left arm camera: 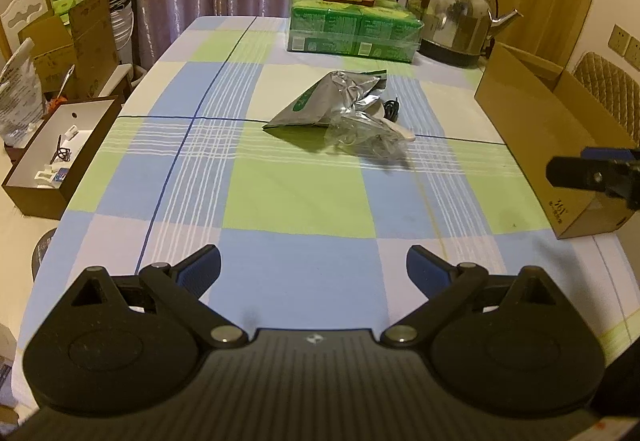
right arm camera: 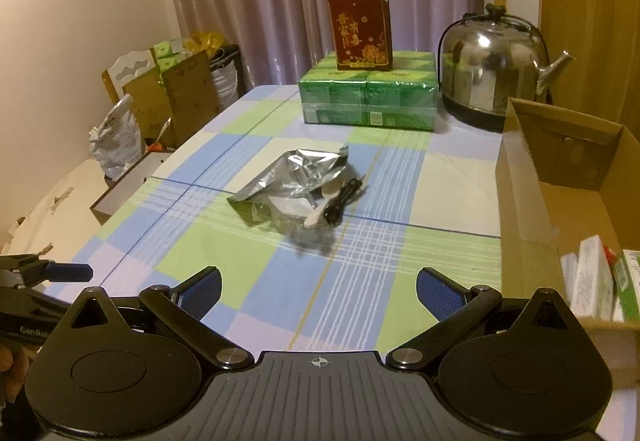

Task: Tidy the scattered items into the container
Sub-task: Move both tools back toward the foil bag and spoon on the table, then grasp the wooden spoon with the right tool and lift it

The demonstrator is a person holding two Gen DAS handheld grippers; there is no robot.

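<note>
Scattered items wait mid-worktop, well ahead of both tools. Nearest the lenses, the left hand-held gripper (left arm camera: 313, 269) and the right hand-held gripper (right arm camera: 319, 291) both stand wide with nothing between their pads, over the checked worktop (left arm camera: 280, 201). Beyond them lie the foil pouch (left arm camera: 332, 101), a crumpled clear wrapper (left arm camera: 360, 133), a pale spoon (right arm camera: 322, 211) and a black cable (right arm camera: 344, 197), touching in one heap. The pouch's long axis runs diagonally, pointed corner toward the near left, torn mouth toward the far right. I would pinch the pouch across its narrow width near the mouth, then carry it to the cardboard box (right arm camera: 520, 181) at the right edge. Farther back stand green packs (right arm camera: 366, 97) and a kettle (right arm camera: 492, 69).
</note>
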